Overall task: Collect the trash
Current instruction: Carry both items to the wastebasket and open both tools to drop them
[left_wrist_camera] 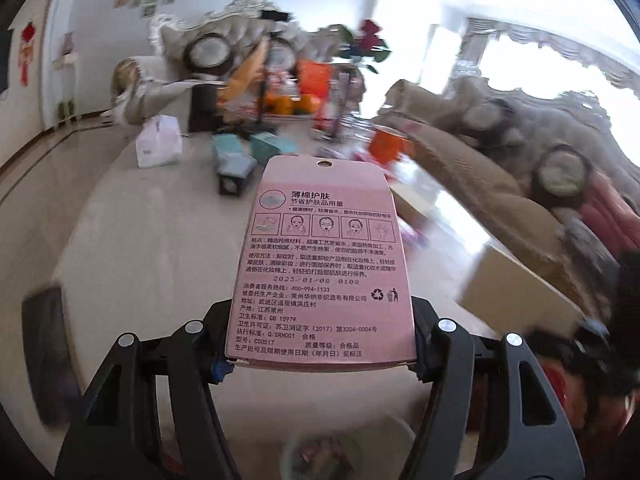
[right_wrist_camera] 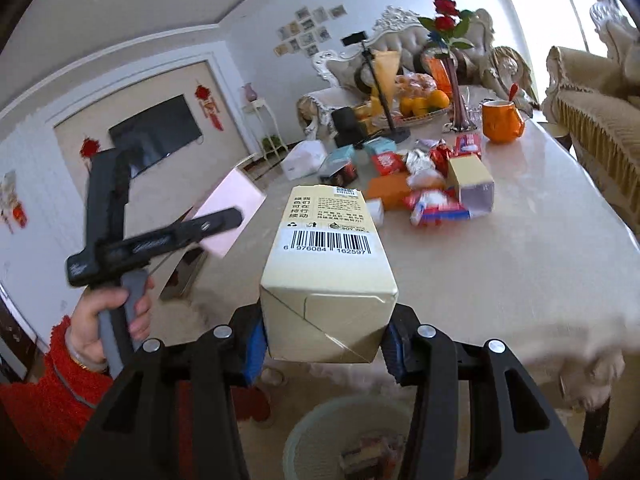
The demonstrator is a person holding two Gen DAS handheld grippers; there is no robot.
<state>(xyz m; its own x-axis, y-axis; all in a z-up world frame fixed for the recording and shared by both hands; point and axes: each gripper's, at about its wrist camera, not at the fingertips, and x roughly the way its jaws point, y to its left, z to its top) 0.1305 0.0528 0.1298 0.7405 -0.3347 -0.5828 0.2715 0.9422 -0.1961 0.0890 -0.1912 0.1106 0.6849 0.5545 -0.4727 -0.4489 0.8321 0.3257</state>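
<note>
My left gripper [left_wrist_camera: 320,356] is shut on a flat pink package [left_wrist_camera: 324,264] with printed Chinese text, held above the table. The same package [right_wrist_camera: 230,212] and the left gripper [right_wrist_camera: 200,232] show at the left of the right wrist view. My right gripper [right_wrist_camera: 324,344] is shut on a pale yellow carton [right_wrist_camera: 328,272] with a barcode, held over the table's near edge. A pale green bin [right_wrist_camera: 320,436] with some trash inside stands on the floor below; it also shows blurred in the left wrist view [left_wrist_camera: 320,456].
The beige marble table [right_wrist_camera: 500,264] holds a pile of wrappers and small boxes [right_wrist_camera: 432,188], an orange mug [right_wrist_camera: 500,122], a fruit tray [right_wrist_camera: 420,104], a vase with roses [right_wrist_camera: 452,60] and a phone stand [right_wrist_camera: 380,92]. Sofas stand behind and to the right.
</note>
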